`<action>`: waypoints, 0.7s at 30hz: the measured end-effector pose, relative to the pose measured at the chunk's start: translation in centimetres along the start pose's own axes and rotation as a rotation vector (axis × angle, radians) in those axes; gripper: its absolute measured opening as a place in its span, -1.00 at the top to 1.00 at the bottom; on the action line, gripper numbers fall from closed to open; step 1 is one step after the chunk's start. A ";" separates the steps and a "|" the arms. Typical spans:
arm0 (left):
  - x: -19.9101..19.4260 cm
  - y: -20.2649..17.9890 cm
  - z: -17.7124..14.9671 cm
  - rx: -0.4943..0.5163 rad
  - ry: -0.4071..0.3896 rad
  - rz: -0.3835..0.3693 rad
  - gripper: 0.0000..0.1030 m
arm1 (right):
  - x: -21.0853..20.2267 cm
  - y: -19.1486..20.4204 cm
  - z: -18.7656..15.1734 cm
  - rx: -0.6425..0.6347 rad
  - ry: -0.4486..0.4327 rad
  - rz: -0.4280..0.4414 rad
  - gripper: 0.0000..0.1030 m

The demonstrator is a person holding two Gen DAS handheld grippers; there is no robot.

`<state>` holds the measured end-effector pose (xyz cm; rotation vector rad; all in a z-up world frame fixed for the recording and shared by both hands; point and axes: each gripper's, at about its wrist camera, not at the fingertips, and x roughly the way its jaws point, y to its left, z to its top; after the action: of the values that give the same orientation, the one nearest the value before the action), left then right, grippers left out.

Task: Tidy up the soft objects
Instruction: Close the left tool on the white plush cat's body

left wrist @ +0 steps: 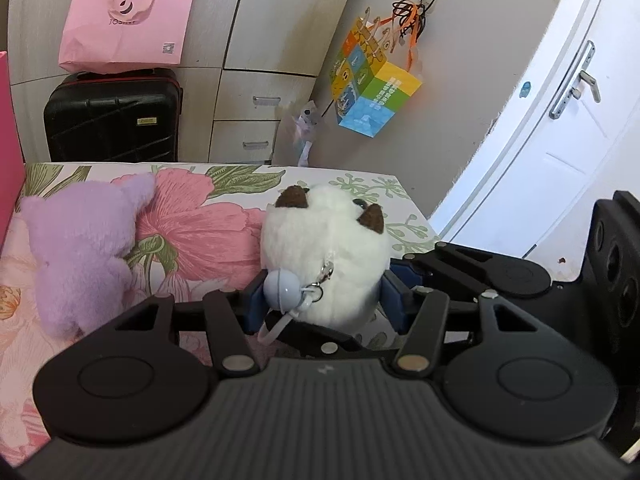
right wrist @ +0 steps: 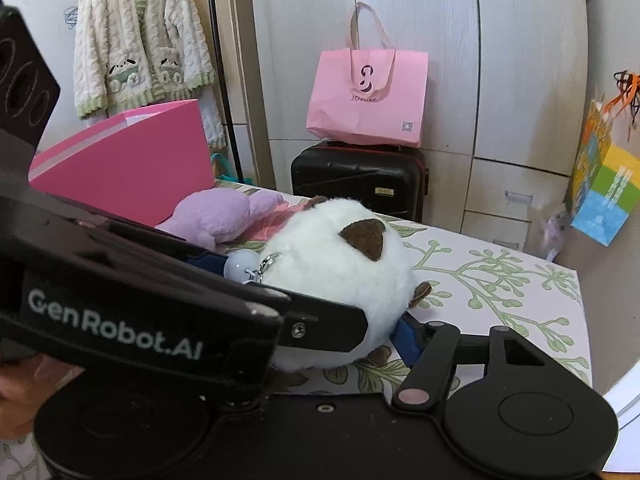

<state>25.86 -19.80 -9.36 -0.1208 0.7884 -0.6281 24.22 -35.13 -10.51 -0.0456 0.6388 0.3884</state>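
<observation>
A round white plush with brown ears lies on the flowered bedsheet, a pale blue ball charm clipped to its back. My left gripper is shut on it, blue pads pressing both flanks. In the right wrist view the same white plush sits in my right gripper. Its right blue finger presses the toy's side, while its other finger is hidden behind the left gripper's black body. A purple plush lies to the left, free of both grippers.
A pink box stands at the bed's far left behind the purple plush. Beyond the bed stand a black suitcase with a pink bag on it, and drawers. A colourful bag hangs on the wall beside a white door.
</observation>
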 end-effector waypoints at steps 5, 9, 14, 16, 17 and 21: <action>-1.4 0.1 -0.6 -0.014 0.012 -0.019 -0.08 | -1.1 0.9 -0.2 0.027 0.000 -0.001 -0.37; -2.7 0.0 -1.4 -0.028 0.026 -0.043 -0.08 | -2.3 2.5 -0.6 -0.001 0.012 -0.034 -0.37; -4.5 -0.5 -2.9 -0.021 0.010 -0.038 -0.08 | -3.8 4.2 -1.3 0.028 0.003 -0.063 -0.37; -5.4 -0.7 -3.6 -0.011 0.001 -0.038 -0.08 | -4.4 5.2 -1.8 0.031 -0.013 -0.082 -0.37; -5.8 -0.7 -3.9 -0.012 0.000 -0.044 -0.08 | -4.8 5.7 -2.1 0.029 -0.021 -0.091 -0.37; -7.8 -0.2 -5.3 -0.013 -0.004 -0.099 -0.08 | -6.5 7.0 -3.5 0.081 -0.056 -0.103 -0.37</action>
<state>17.91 -14.86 -8.23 -0.1732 0.7859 -0.7159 14.86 -31.39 -8.92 0.0095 0.5938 0.2633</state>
